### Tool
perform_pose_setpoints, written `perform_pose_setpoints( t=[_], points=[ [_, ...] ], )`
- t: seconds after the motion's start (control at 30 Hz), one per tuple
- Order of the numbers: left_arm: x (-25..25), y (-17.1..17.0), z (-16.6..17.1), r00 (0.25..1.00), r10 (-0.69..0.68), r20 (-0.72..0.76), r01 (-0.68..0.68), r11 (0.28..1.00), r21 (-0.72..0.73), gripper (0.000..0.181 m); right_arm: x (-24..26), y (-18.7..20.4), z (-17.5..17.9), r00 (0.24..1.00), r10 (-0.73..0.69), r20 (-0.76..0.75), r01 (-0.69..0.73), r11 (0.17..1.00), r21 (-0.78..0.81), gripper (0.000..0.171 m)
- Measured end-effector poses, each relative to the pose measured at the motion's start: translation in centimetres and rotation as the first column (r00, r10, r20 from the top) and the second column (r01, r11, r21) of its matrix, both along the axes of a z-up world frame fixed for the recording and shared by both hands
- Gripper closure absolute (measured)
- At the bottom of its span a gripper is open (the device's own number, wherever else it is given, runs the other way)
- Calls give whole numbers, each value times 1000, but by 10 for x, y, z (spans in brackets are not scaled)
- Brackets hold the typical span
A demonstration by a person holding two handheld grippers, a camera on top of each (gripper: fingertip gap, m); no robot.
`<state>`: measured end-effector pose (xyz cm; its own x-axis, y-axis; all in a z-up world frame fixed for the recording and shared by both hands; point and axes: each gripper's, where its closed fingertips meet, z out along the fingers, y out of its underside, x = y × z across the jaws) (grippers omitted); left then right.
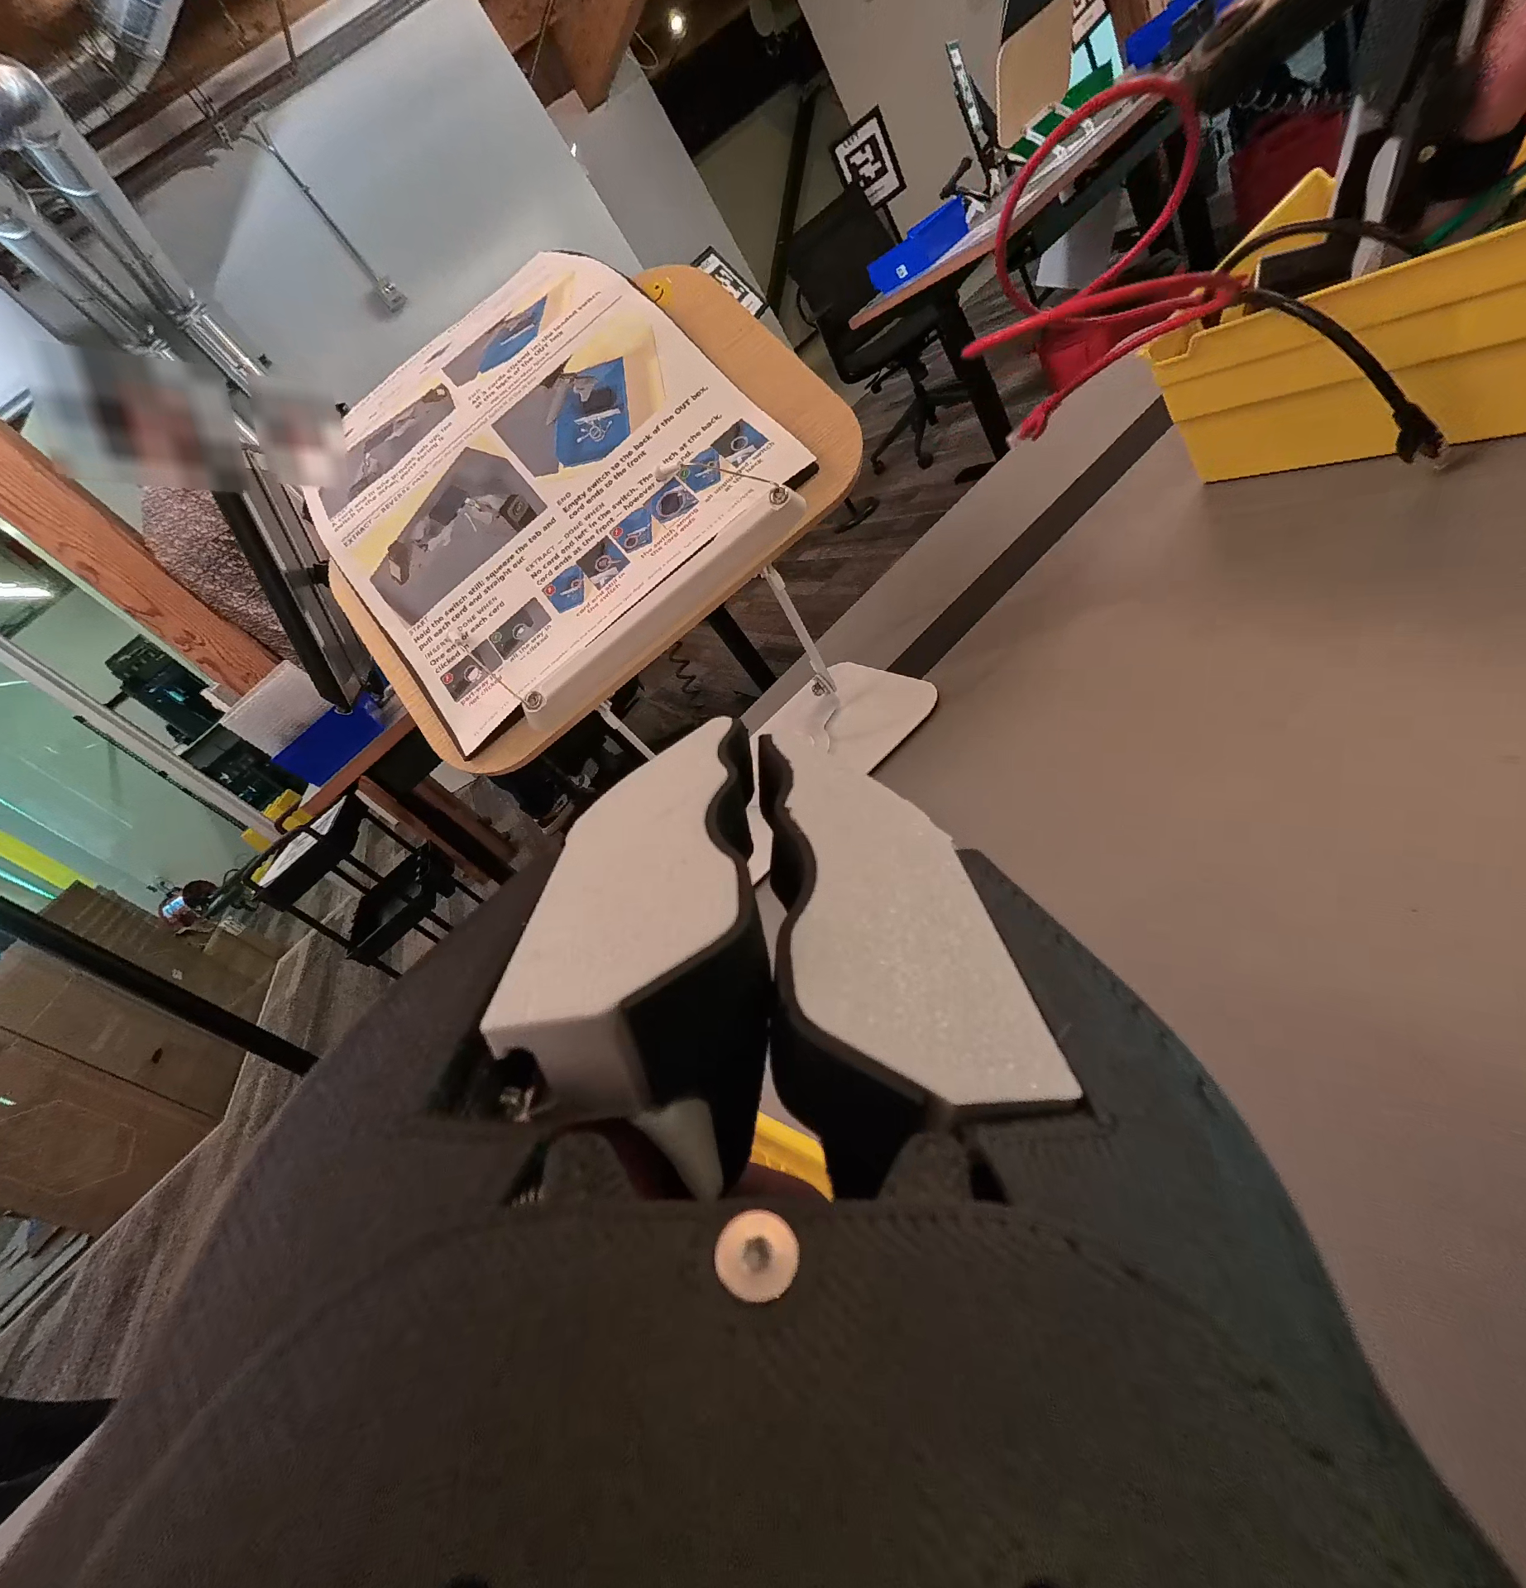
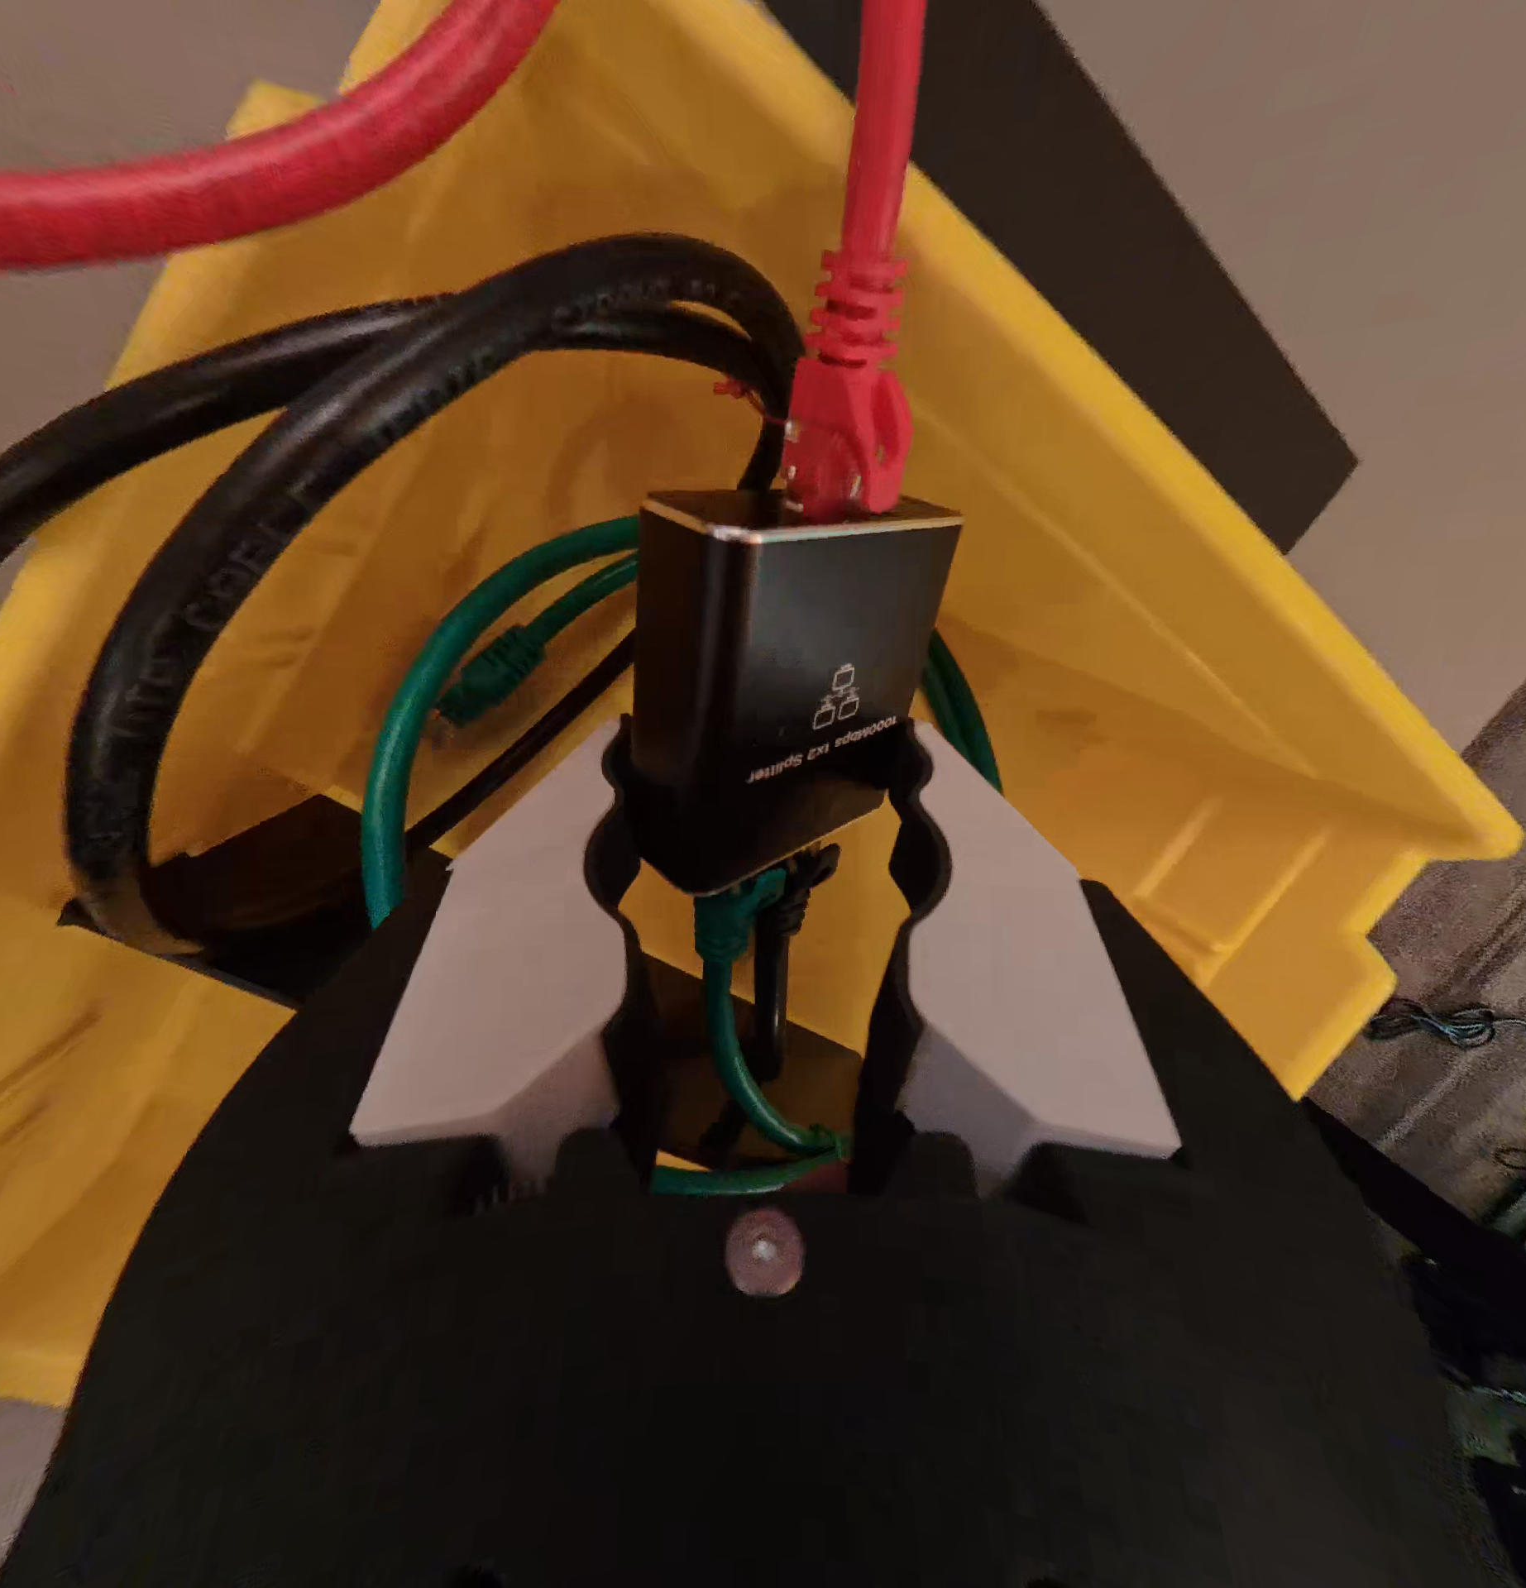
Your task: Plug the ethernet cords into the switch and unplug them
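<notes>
My right gripper (image 2: 763, 756) is shut on a small black switch (image 2: 793, 653) and holds it above a yellow bin (image 2: 1129, 601). A red cord (image 2: 862, 378) and a black cord (image 2: 312, 430) are plugged into the switch's far end. A green cord (image 2: 725, 945) and a black plug sit in its near end. My left gripper (image 1: 755, 756) is shut and empty, low over the grey table (image 1: 1257, 859). In the left wrist view the red cord (image 1: 1111, 301) loops out of the yellow bin (image 1: 1386, 344), and a loose black cord end (image 1: 1421, 438) hangs over the bin's front.
A wooden stand with a printed instruction sheet (image 1: 587, 481) stands on a white base (image 1: 862, 696) at the table's far edge, just beyond my left gripper. Desks, chairs and blue bins fill the room behind. More green cord (image 2: 398, 748) lies coiled in the bin. About 55 cm separates my left fingertips from my right.
</notes>
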<state>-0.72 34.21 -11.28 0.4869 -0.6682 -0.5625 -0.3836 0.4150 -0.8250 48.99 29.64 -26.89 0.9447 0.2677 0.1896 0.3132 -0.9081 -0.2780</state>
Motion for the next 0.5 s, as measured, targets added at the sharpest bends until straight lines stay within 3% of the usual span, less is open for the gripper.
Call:
perform_pose_setpoints(
  t=[0.17, 0.27, 0.5],
  points=[
    [1, -2, 0, 1000, -4, -13, 4, 1000, 11, 181, -2, 1, -14, 998, 47, -29, -50, 990, -132, 114],
    [0, -2, 2, 1000, -3, -16, 3, 1000, 19, 181, -9, -8, -39, 997, 44, -61, -58, 966, -250, 117],
    [-3, 2, 3, 1000, 9, -20, -8, 1000, 21, 181, -8, -3, -36, 993, 27, -111, -57, 958, -279, 106]
  ],
)
